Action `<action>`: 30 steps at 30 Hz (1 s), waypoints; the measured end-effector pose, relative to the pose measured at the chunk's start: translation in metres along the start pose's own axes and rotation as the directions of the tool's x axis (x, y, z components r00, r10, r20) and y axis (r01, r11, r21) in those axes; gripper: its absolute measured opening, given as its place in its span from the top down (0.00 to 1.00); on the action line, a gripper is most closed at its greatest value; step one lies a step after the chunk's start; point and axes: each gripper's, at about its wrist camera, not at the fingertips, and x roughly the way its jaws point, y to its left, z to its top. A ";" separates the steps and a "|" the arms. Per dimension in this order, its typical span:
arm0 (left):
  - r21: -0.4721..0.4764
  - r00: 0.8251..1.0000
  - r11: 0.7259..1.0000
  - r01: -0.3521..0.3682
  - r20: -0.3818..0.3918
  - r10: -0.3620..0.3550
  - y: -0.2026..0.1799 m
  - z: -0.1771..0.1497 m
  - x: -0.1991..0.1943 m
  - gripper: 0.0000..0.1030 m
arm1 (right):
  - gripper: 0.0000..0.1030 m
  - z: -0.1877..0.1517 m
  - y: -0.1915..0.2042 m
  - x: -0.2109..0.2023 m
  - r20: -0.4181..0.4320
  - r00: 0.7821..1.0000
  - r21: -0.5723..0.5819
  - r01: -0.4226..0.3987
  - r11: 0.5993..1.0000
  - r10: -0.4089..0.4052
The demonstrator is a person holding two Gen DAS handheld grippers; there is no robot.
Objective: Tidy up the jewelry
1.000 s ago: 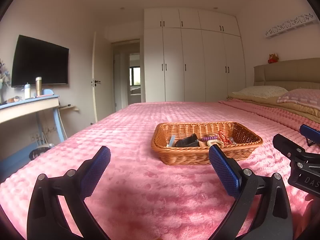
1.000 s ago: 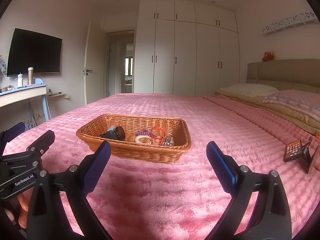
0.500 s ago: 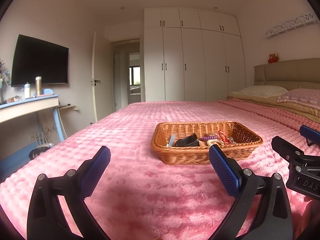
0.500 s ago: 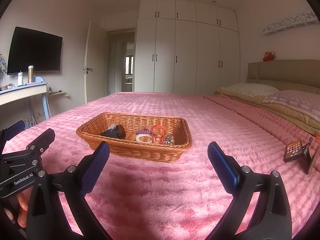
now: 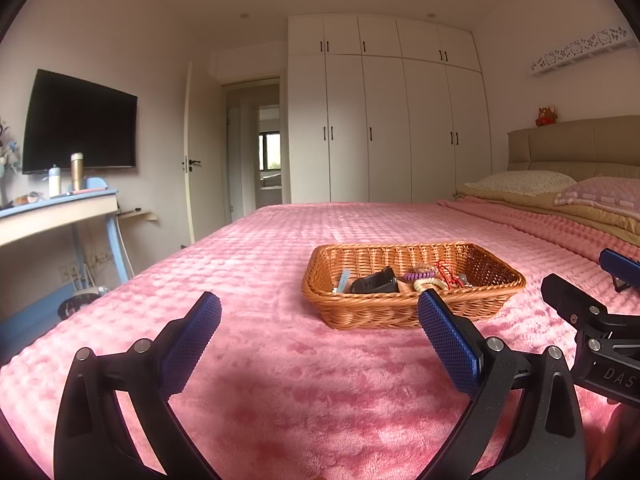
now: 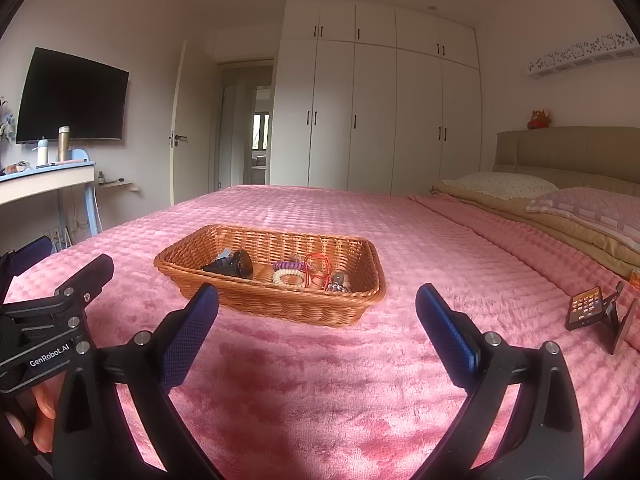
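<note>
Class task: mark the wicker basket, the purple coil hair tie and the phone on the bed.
wicker basket point(image 6: 280, 307), right wrist view, on its near outer wall.
purple coil hair tie point(image 6: 289, 265), right wrist view, on the middle of its coil.
phone point(image 6: 585, 307), right wrist view, on its lit screen.

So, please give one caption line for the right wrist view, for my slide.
Open right claw hovering over a pink blanket, facing a wicker basket of jewelry.
</note>
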 end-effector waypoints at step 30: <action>0.007 1.000 1.000 0.006 -0.009 -0.006 -0.001 -0.002 0.002 0.07 | 0.08 -0.002 0.003 0.001 -0.001 1.000 -0.011 -0.001 1.000 0.001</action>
